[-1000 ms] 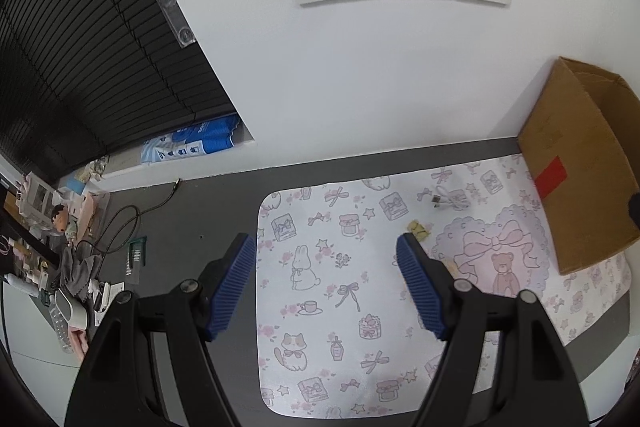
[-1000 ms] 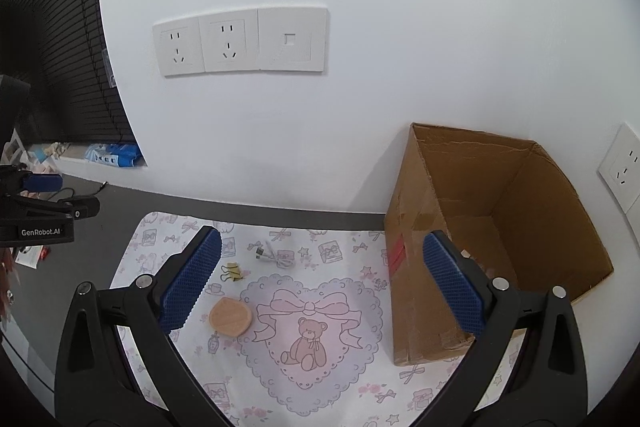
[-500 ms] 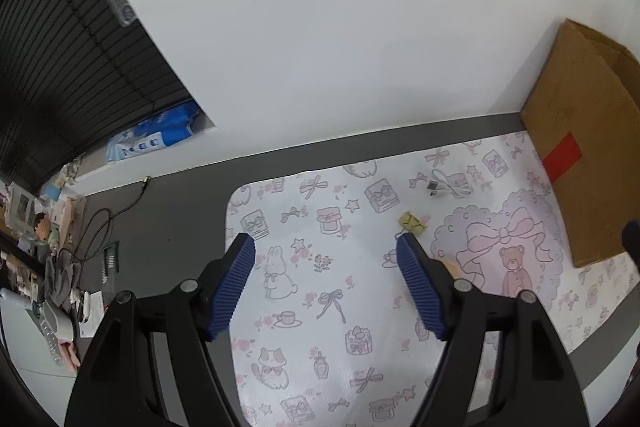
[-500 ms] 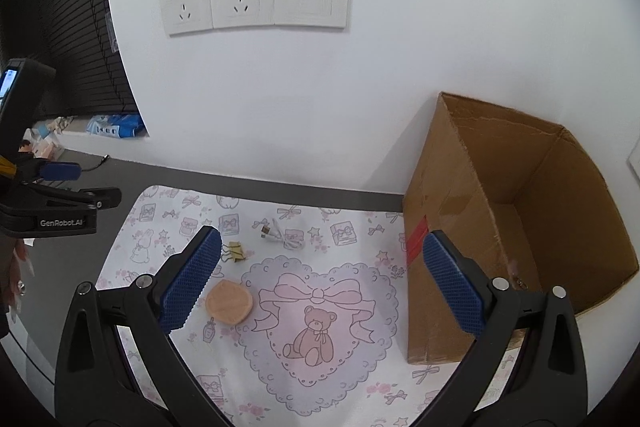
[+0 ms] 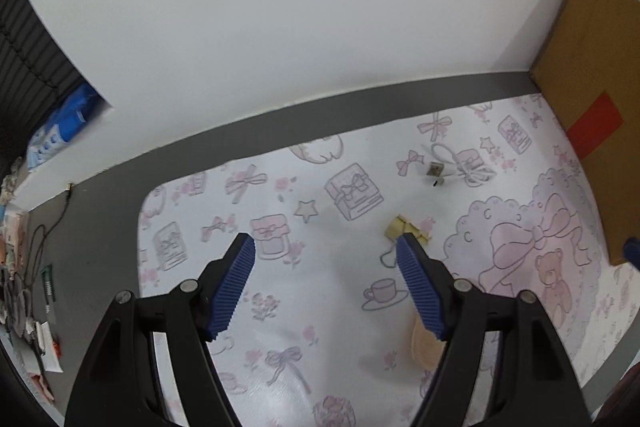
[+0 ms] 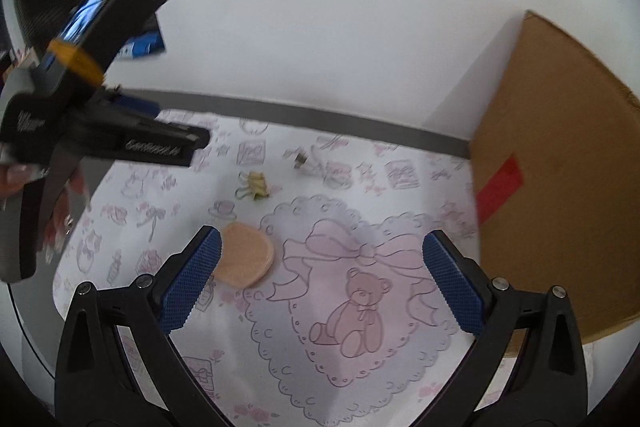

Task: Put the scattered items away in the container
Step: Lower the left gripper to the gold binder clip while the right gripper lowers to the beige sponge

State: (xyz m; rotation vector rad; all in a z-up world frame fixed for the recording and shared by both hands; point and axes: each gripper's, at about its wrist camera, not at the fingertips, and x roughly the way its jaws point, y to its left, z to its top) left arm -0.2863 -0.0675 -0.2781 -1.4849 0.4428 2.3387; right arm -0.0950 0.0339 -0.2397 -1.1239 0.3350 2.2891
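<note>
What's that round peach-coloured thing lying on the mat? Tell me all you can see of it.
The disc is a flat, round, peach-tan piece with a smooth matte face and a thin edge; it could be wood or a soft pad, I cannot tell which. It lies flat on the patterned mat, just left of the heart with the bear. Nothing grips it. The right gripper's left finger hides part of its edge. In the left wrist view it shows only partly behind a finger.
</note>
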